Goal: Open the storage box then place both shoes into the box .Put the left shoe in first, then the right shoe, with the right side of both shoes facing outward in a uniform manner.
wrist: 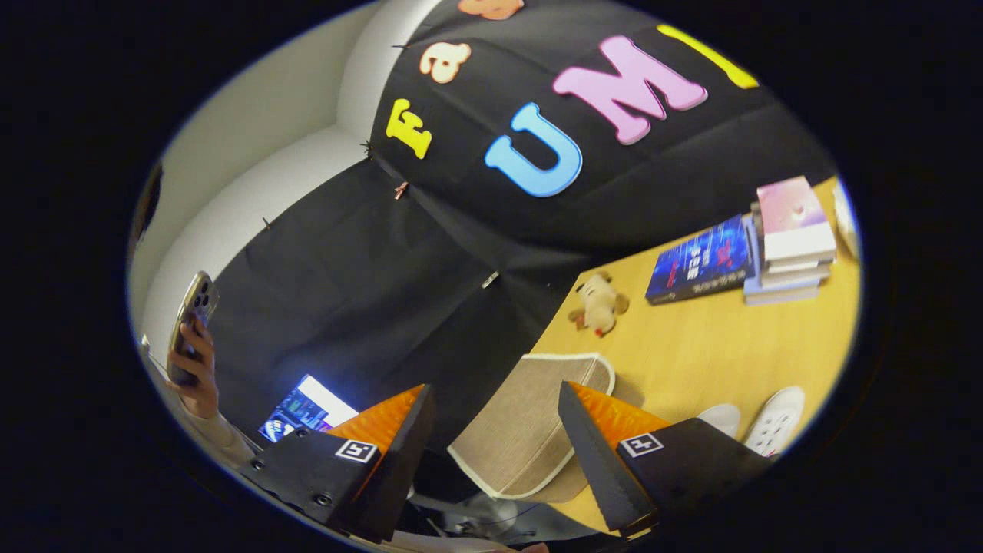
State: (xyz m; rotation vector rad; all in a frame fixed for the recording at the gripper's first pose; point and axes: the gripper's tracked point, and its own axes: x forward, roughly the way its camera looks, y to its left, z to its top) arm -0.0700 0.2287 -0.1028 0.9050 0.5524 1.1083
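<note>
Here, hand-held gripper (491,430) fingers apart — storage box (522,422) edge between, shoes (756,421) beside.

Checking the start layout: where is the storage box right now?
In the gripper view, the storage box sits at the wooden table's edge, just ahead of the open claw, with the plush toy beyond it.

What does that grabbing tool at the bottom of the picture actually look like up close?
The gripper has two wedge-shaped fingers that taper to points, with ribbed inner faces. Each sits on a blocky dark mount with visible screws, and each mount bears a small square black-and-white marker. The fingers stand apart, with nothing between them but open space; a beige storage box lies just beyond.
</note>
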